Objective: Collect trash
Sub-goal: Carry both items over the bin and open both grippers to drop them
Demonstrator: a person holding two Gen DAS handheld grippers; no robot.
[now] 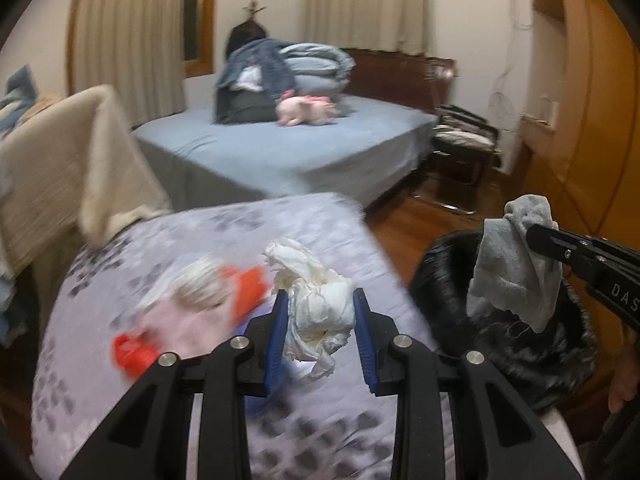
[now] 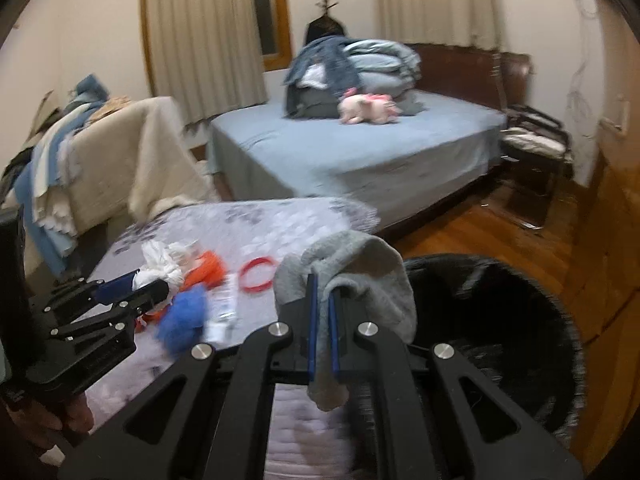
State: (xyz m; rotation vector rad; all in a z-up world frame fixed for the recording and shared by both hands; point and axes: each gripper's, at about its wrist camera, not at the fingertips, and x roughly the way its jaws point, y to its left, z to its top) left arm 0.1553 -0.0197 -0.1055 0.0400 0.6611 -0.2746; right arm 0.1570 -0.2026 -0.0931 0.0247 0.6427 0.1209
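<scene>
Holding a crumpled white tissue [image 1: 320, 316] over the patterned cover [image 1: 224, 236], the left gripper [image 1: 321, 312] squeezes it tight. Right gripper [image 2: 323, 300] pinches a grey sock [image 2: 352, 272], left of the black-lined bin [image 2: 492, 320]; I cannot tell what the bin holds.

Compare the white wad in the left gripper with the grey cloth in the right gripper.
The white wad is crumpled into a tight ball; the grey cloth hangs limp and drapes over its jaws. The wad fills a wider gap in the left gripper; the cloth is thin enough that the right gripper is almost closed. The wad is white, the cloth grey. Both are gripped and off the patterned cover.
</scene>
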